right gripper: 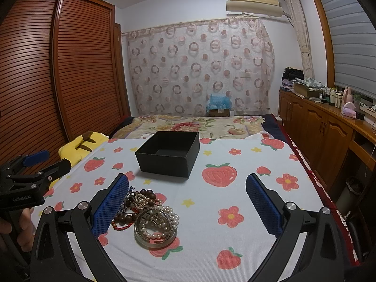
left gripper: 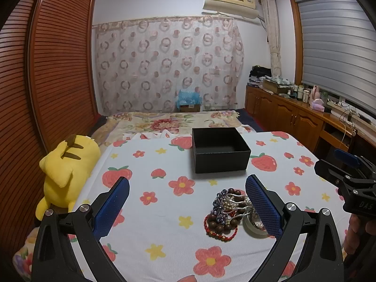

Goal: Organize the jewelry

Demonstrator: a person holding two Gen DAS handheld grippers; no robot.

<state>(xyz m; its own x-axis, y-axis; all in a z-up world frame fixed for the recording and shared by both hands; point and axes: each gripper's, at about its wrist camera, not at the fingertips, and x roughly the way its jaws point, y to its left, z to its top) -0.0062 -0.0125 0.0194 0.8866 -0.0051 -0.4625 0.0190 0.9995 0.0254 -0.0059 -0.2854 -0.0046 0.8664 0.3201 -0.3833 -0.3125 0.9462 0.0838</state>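
A heap of jewelry [left gripper: 231,212] lies on the strawberry-print cloth [left gripper: 164,235]: brown wooden beads, a red cord bracelet, pearls, a purple beaded piece and a clear bangle. It also shows in the right wrist view [right gripper: 148,216]. An open, empty black box [left gripper: 219,149] stands behind it, and shows in the right wrist view [right gripper: 169,154] too. My left gripper [left gripper: 188,202] is open above the cloth, its right finger beside the heap. My right gripper [right gripper: 188,202] is open, its left finger next to the heap.
A yellow plush toy [left gripper: 65,176] lies at the cloth's left edge. A louvered wooden wardrobe [left gripper: 47,70] stands at left. A wooden cabinet [left gripper: 293,115] with bottles and clutter runs along the right. A floral blanket [left gripper: 169,121] lies behind the box.
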